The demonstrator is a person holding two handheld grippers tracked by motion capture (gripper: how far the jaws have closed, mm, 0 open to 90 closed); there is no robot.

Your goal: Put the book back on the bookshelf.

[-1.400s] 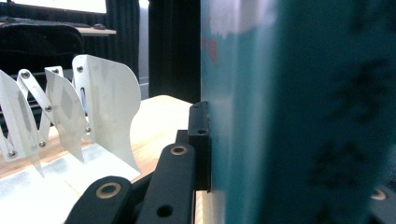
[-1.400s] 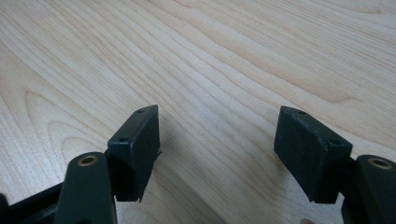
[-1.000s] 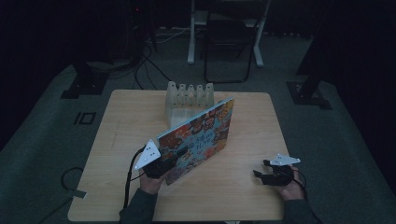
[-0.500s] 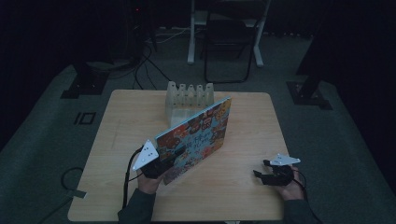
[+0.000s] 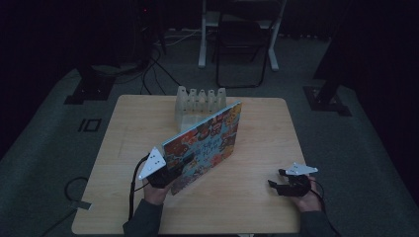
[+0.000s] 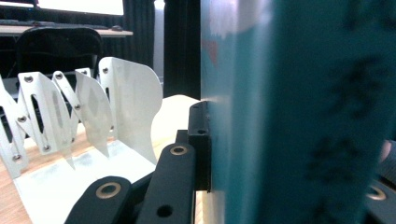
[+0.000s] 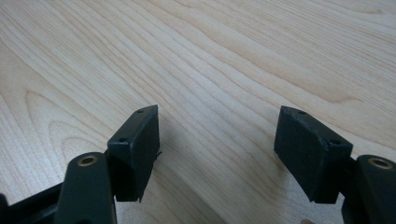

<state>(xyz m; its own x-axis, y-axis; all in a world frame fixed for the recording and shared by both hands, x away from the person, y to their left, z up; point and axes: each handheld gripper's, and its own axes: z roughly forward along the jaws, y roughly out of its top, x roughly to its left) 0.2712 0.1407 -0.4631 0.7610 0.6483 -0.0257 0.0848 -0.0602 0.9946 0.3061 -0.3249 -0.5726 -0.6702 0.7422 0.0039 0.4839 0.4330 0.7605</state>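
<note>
The left hand-held gripper [image 5: 170, 175] clamps the stiff, light book [image 5: 205, 143] at its 7 o'clock corner; the right hand-held gripper [image 5: 281, 185] rests wide open, empty.

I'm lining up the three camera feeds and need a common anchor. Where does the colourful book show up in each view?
High view: the book stands tilted at the table's centre, its near corner in the left gripper, with the white rack just behind.
Left gripper view: the book's teal face covers the right half, clamped against the jaw.
Right gripper view: the book is out of frame; open jaws over bare table.
Shared landmark: the white rack.
</note>
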